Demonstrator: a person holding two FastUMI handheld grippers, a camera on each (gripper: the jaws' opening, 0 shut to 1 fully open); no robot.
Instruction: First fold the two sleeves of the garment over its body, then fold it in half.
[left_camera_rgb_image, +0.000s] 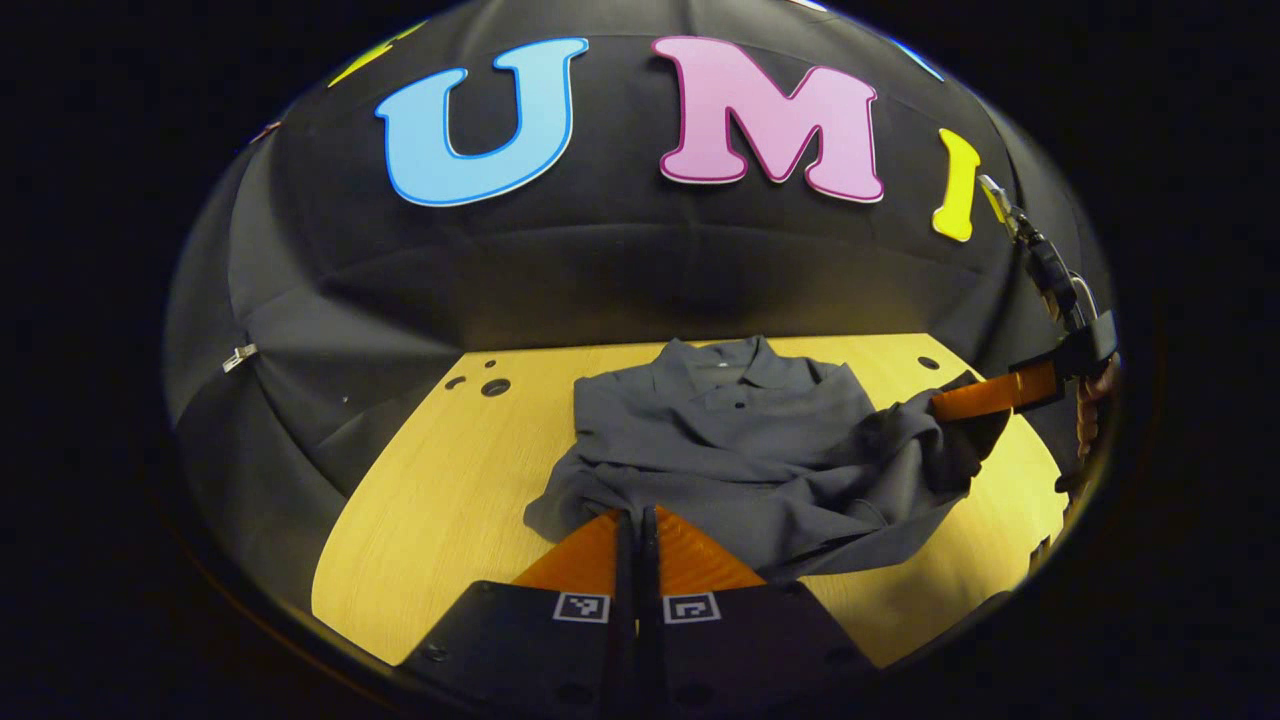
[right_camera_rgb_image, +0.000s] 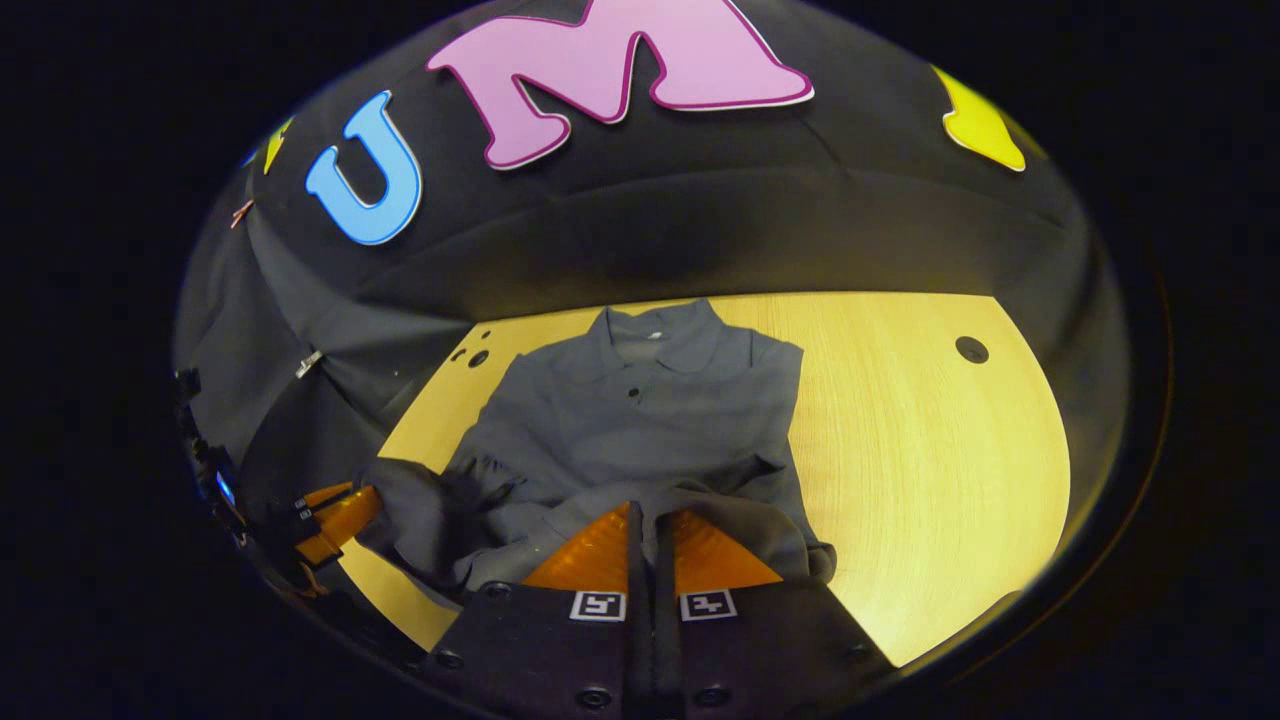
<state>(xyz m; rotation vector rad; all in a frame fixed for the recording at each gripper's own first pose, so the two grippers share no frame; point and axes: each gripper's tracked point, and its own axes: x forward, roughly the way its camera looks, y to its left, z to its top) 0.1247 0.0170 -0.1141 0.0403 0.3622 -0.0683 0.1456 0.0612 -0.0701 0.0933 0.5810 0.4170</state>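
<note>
A dark grey polo shirt (left_camera_rgb_image: 740, 440) lies on the yellow wooden table (left_camera_rgb_image: 450, 480), collar toward the booth wall, sleeves folded in. The left gripper (left_camera_rgb_image: 637, 520) is closed, pinching the near hem at one corner; the right gripper (right_camera_rgb_image: 645, 520) likewise clamps the hem, apparently at the other corner, lifting it slightly.

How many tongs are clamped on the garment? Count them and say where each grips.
2. The left tongs pinch the garment at the left end of its near hem. The right tongs pinch the right end of that hem. Both are shut on cloth.
</note>
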